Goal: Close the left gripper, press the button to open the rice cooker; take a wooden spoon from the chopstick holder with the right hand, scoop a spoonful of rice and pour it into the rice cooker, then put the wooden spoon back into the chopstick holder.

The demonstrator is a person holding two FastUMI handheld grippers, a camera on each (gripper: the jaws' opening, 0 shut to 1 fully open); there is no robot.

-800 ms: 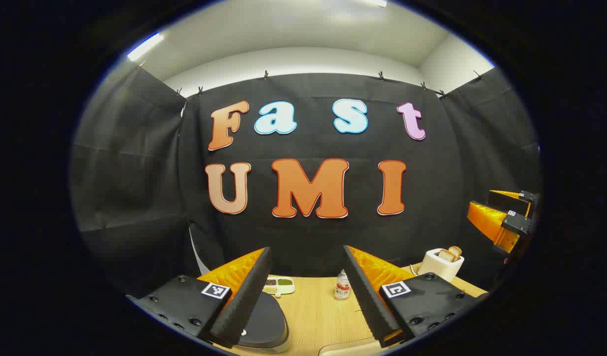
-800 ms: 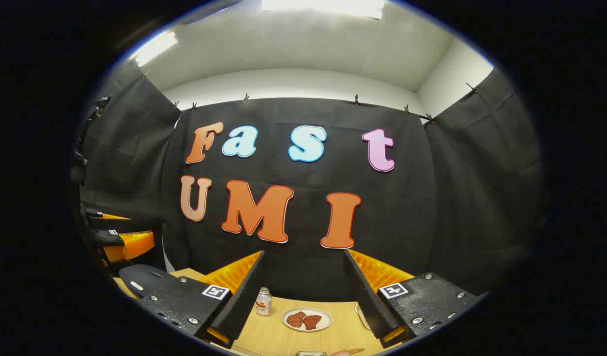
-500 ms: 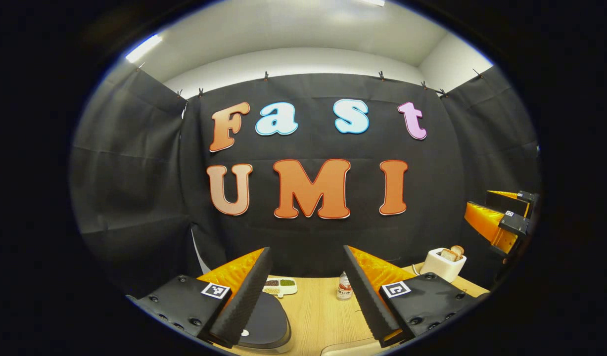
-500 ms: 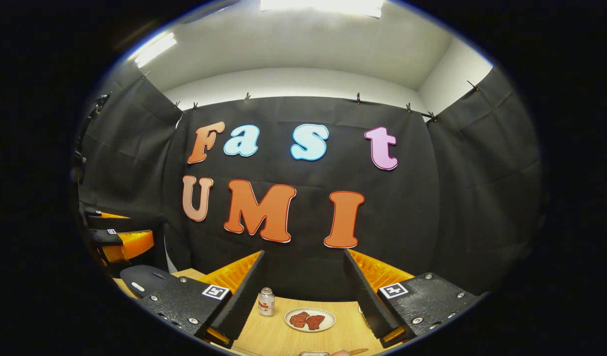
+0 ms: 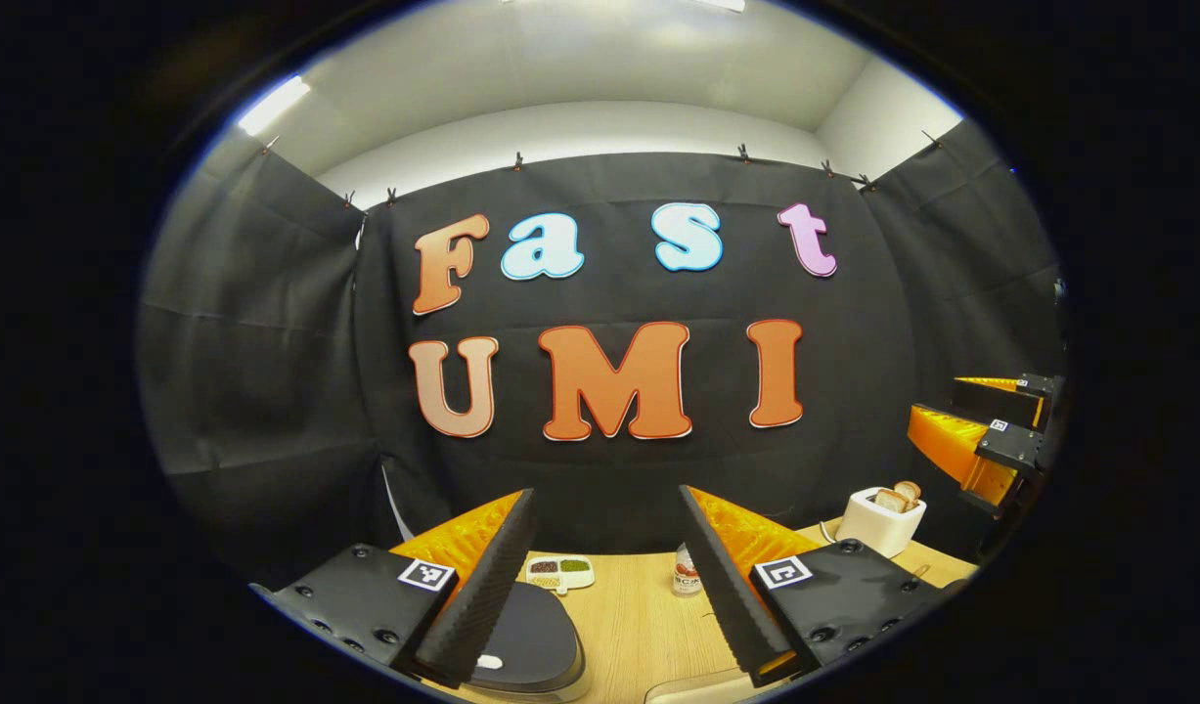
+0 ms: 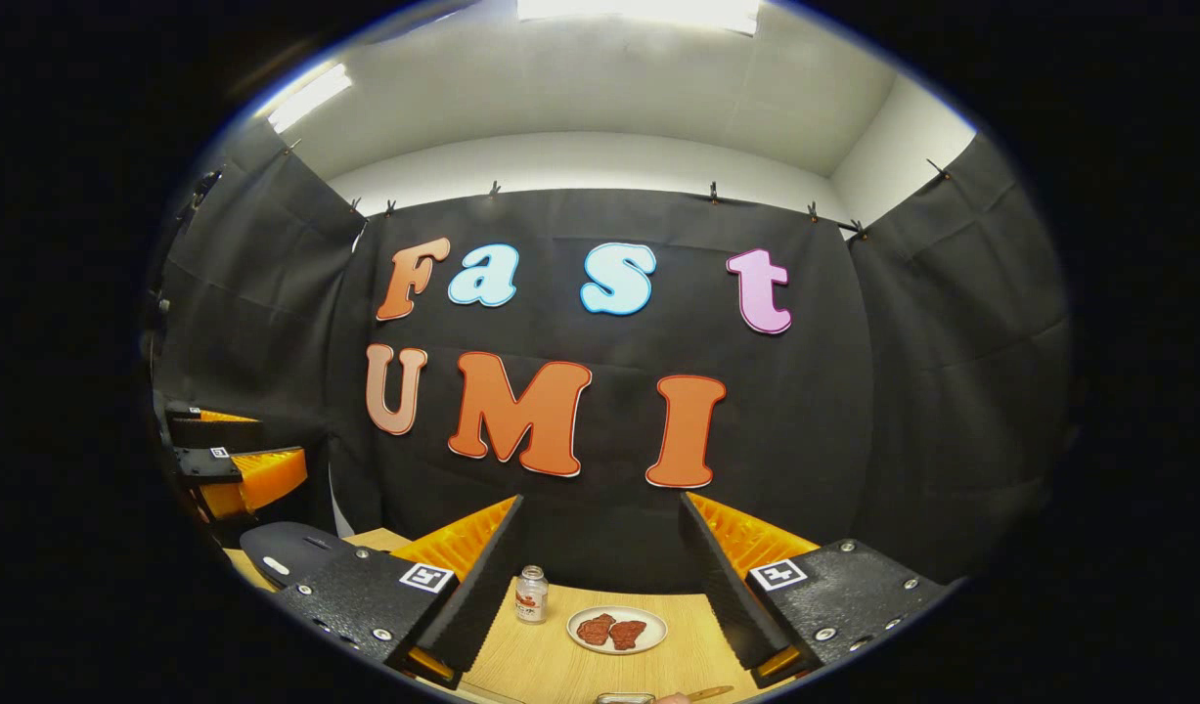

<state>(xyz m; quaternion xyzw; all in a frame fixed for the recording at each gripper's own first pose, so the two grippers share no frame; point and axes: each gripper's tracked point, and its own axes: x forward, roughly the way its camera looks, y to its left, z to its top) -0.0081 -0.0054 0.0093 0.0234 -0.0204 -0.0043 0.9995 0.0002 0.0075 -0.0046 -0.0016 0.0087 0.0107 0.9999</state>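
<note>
Holding both tools spread and empty above the counter [image 5: 629, 626], I am judging the next move: clench the left tool [image 5: 604, 587], then press the cooker [image 5: 526, 645] button.

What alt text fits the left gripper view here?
The left gripper hangs open above a wooden table, its jaws apart around nothing. A closed rice cooker sits below; a toaster stands far right.

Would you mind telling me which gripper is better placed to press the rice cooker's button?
Left. The closed rice cooker lies just beyond the left gripper, beside its left finger; from the right gripper it sits far off to the left.
</note>
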